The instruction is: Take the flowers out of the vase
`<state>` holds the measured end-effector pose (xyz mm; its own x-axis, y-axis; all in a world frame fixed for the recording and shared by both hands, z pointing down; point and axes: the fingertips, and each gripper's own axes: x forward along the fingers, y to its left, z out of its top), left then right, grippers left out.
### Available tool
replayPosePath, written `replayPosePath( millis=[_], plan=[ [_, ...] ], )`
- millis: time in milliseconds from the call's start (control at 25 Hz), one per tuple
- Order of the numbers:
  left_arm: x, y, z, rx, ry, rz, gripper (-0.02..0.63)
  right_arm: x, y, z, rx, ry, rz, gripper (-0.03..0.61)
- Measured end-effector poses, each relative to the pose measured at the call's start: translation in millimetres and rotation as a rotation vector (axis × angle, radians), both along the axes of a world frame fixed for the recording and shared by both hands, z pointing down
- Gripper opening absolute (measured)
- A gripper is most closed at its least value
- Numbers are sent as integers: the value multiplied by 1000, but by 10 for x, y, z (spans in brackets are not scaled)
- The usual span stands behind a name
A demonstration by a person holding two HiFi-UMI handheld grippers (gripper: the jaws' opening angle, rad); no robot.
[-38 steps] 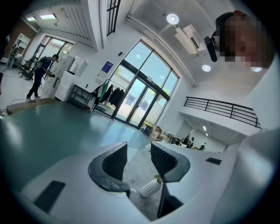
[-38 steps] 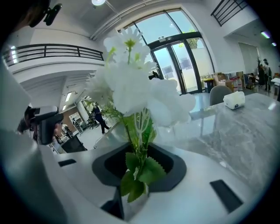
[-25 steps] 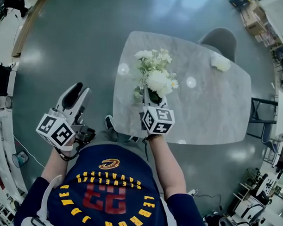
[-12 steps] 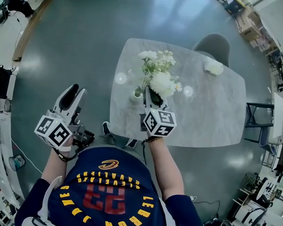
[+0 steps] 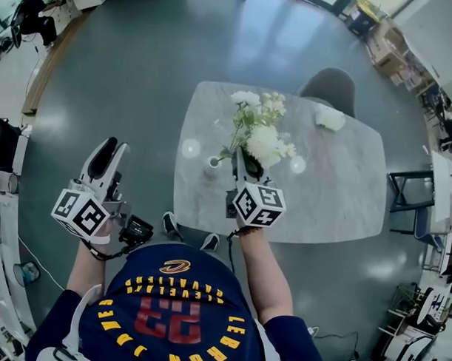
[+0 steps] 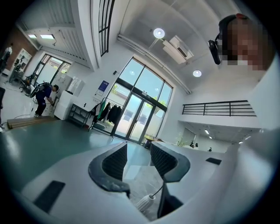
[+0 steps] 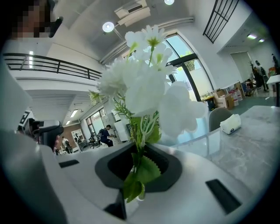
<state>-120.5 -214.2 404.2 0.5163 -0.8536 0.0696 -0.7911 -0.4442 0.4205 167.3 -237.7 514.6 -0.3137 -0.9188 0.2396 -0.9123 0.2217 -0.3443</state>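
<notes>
Right gripper (image 5: 242,157) over the near half of the marble table (image 5: 337,187), jaws pinched narrow on the green stems of the flowers (image 5: 266,140). In the right gripper view the stems and a broad leaf sit squeezed between the dark pads, and the white blooms (image 7: 140,83) stand above the jaws. Small white ribbed vase (image 5: 214,163) upright on the table, just left of the held stems and lower than the blooms. In the left gripper view a thin dark stem curves up from the mouth of the vase (image 6: 146,202); whether the stem ends are clear of it, cannot tell. Left gripper (image 5: 111,151) well apart from the table, out over the grey-green floor (image 5: 126,76) to the left; its jaws (image 6: 138,159) stand apart, nothing between the pads. White bundle (image 5: 329,117) at the table's far corner, grey chair (image 5: 329,85) just behind it.
</notes>
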Motion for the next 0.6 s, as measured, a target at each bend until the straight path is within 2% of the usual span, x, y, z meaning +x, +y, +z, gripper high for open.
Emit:
replayPosePath(
  millis=[320, 600],
  plan=[
    [107, -28, -249, 56, 7, 22, 173, 203, 117, -321, 35, -106, 43, 55],
    [233, -57, -505, 82, 25, 36, 173, 341, 262, -900, 111, -157, 46, 55]
  ],
)
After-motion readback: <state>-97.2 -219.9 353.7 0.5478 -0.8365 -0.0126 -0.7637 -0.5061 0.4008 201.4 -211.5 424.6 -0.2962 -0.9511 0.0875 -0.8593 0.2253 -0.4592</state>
